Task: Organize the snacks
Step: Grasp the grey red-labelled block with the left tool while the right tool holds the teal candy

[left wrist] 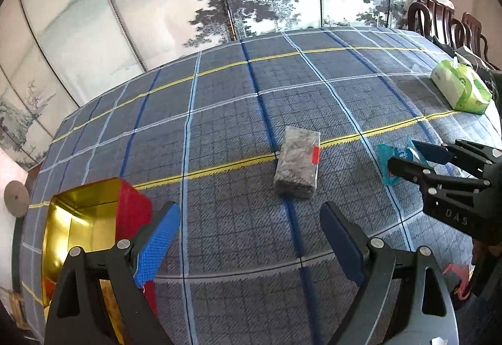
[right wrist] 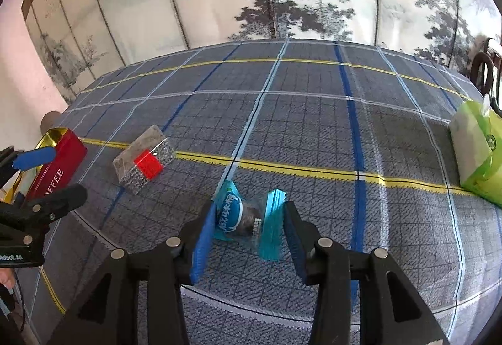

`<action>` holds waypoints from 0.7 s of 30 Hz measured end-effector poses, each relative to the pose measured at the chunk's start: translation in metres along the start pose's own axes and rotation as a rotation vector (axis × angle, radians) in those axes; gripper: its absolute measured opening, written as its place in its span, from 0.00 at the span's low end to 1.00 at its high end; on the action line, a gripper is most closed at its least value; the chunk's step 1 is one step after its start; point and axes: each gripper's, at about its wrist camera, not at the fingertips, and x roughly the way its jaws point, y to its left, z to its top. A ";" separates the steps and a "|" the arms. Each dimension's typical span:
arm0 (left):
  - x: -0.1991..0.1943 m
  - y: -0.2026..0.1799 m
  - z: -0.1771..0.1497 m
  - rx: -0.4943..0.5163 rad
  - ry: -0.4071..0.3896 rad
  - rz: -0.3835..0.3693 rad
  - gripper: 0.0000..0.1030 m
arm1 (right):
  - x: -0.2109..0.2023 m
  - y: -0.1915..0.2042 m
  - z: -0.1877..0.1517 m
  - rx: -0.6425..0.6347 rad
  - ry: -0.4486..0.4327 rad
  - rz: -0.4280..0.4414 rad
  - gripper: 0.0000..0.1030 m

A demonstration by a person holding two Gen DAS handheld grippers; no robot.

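So the red rectangular coffee tin (left wrist: 94,225) with the shiny gold inside sits open at the left edge of the table (left wrist: 219,94), which is covered in a blue-grey plaid cloth, and my guess is that it's where the snacks are supposed to end up, since its lid is off and its mouth faces up. The right tool (right wrist: 248,225) has its blue pads on either side of a small teal-wrapped snack packet (right wrist: 238,214) with a white-lettered blue label; the left pad looks pressed on the wrapper and the right pad sits against the crimped end, jaws fairly narrow, so I'd call that a grip across the packet's length, though the packet seems to be still down on the cloth. The left tool (left wrist: 248,238) is wide open with nothing between the pads, hanging just beside the tin and pointed toward the clear-wrapped grey block snack (left wrist: 298,163) with a red sticker, which lies alone mid-table between tin and packet. Looks like it's lining up for that one next. A green and white tissue pack (left wrist: 461,89) sits well apart at the far right, probably not part of the job.
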 end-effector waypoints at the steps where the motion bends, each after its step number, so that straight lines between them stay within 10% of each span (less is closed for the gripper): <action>1: 0.001 -0.001 0.001 0.001 -0.002 -0.001 0.86 | 0.000 0.000 -0.001 -0.003 0.000 0.002 0.40; 21: 0.017 -0.021 0.015 0.016 -0.002 -0.055 0.86 | -0.017 -0.046 -0.010 0.099 -0.017 -0.069 0.33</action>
